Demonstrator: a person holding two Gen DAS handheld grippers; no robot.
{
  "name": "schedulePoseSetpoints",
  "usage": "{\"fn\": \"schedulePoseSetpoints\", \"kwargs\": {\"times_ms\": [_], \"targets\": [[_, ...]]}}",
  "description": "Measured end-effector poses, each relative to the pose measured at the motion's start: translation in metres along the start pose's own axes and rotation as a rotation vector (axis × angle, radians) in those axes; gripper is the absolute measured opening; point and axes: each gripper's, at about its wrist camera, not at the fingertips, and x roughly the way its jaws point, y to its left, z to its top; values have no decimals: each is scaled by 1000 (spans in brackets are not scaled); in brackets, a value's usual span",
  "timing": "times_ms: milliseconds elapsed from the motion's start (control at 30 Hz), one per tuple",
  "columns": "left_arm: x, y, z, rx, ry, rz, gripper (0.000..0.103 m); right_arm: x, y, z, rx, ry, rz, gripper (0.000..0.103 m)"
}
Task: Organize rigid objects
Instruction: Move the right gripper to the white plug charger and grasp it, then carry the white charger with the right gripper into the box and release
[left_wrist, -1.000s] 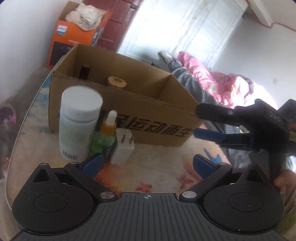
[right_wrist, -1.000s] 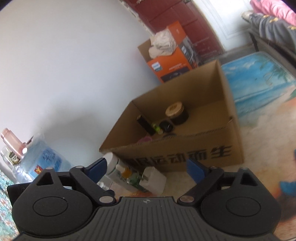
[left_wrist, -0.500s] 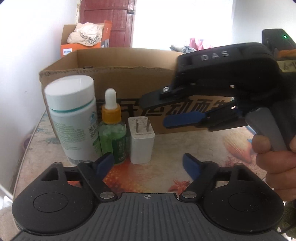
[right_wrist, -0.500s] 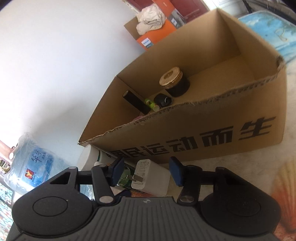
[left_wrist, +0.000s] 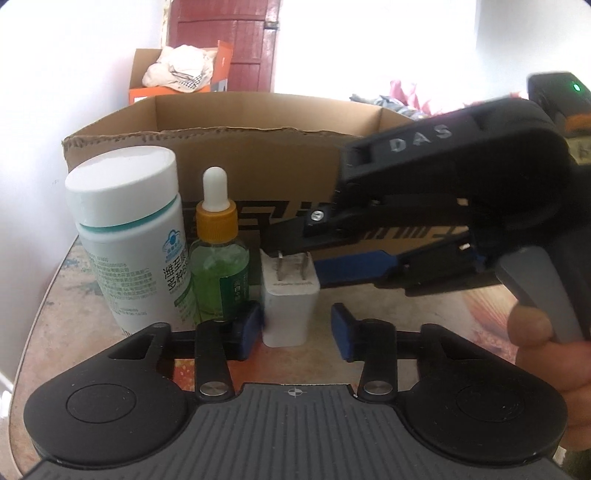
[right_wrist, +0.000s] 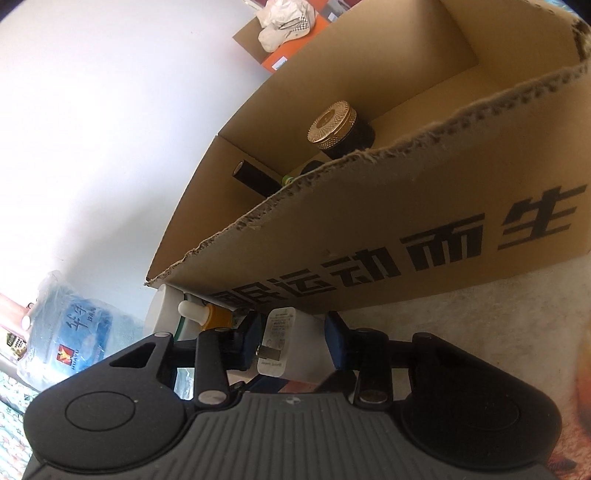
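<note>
White two-prong charger, prongs up, between our closing left fingers and right fingers, neither visibly pinching.

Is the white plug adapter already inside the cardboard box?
No, the white plug adapter stands on the table outside the cardboard box, beside the green dropper bottle.

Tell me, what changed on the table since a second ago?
Both grippers came down to the white charger. The left gripper and right gripper are closing their jaws around it, neither clearly pinching yet. The white bottle, green dropper bottle and cardboard box stayed put.
</note>
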Motion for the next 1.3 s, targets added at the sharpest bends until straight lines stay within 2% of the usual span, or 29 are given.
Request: {"fn": "schedulePoseSetpoints", "kwargs": {"times_ms": [67, 633, 867, 1100, 1300], "targets": [[-1, 1, 0, -9, 2, -10, 30, -6, -3, -1, 5, -3, -6, 40], [-15, -32, -15, 65, 67, -158, 30, -77, -36, -36, 118, -17, -52, 41], [-3, -38, -7, 107, 78, -158, 32, -82, -41, -36, 143, -30, -35, 41], [9, -44, -2, 146, 64, -127, 32, -80, -42, -36, 138, -39, -25, 42], [-7, -57, -14, 178, 58, -106, 31, -82, -42, -35, 135, -48, -16, 42]]}}
